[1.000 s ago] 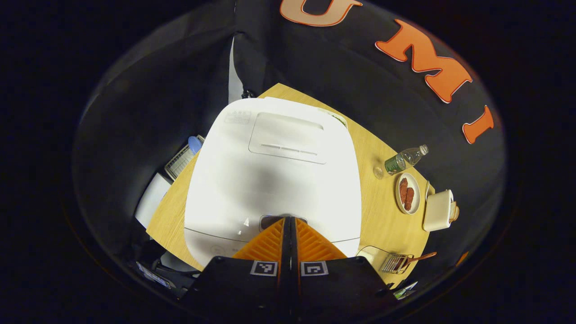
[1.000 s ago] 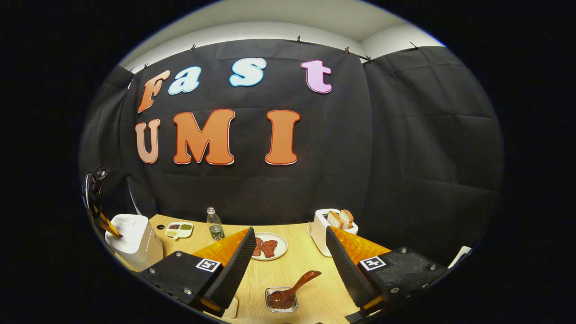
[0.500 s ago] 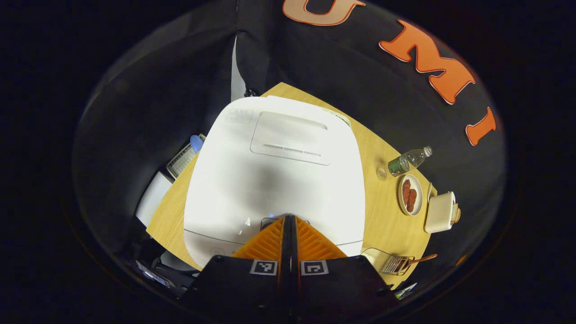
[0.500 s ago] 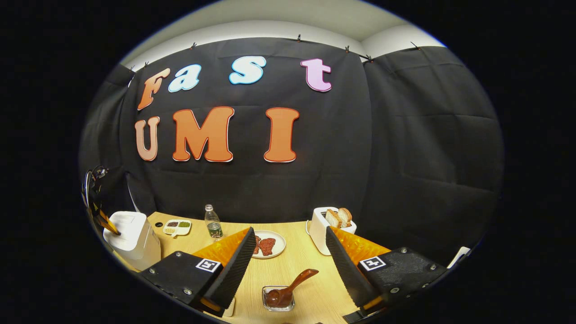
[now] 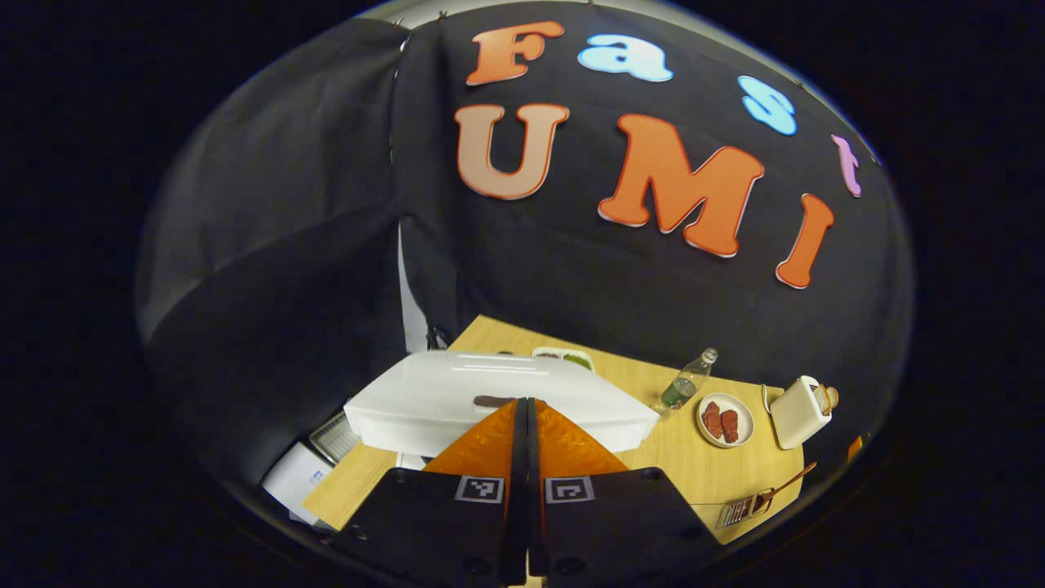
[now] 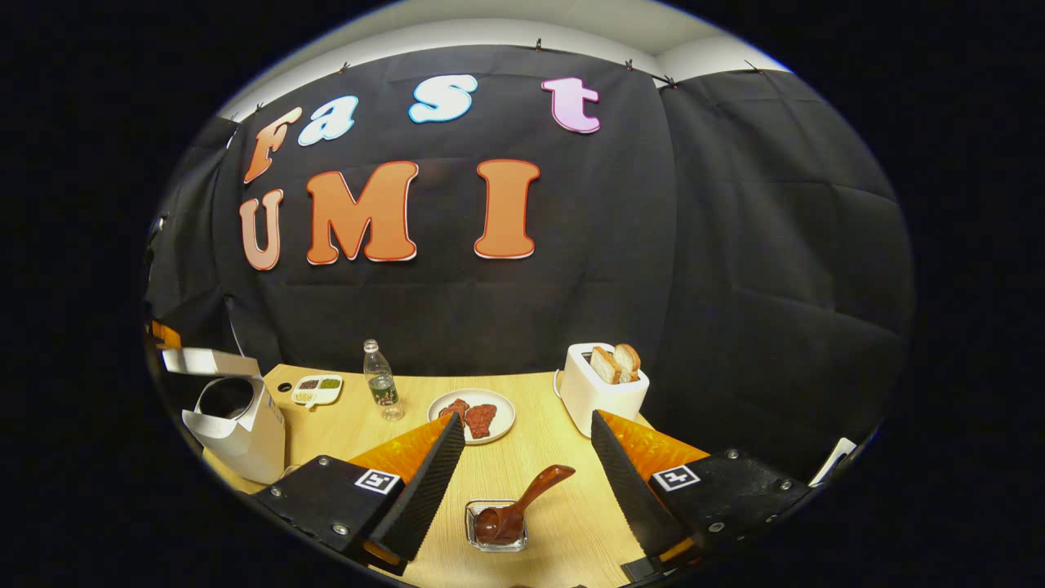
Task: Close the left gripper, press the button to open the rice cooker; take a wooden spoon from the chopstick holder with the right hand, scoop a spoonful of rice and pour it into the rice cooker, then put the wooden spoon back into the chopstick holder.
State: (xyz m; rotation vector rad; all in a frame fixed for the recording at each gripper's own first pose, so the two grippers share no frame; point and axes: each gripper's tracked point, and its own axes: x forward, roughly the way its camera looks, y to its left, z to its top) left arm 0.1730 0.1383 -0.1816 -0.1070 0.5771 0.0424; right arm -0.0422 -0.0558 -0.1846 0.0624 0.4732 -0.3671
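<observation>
1 rice cooker (image 6: pixel 237 425) lid up; left claw (image 5: pixel 522 408) pinched together, right claw (image 6: pixel 522 457) wide.

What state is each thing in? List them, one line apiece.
rice cooker: lid raised, pot open.
left gripper: shut, holding nothing, in front of the lid's edge.
right gripper: open, empty, above the wooden spoon.
wooden spoon: leaning in the chopstick holder, handle tilted up to the right.
toaster: bread slices sticking out.
bottle: upright, capped, partly full.
plate: holds reddish pieces.
</observation>
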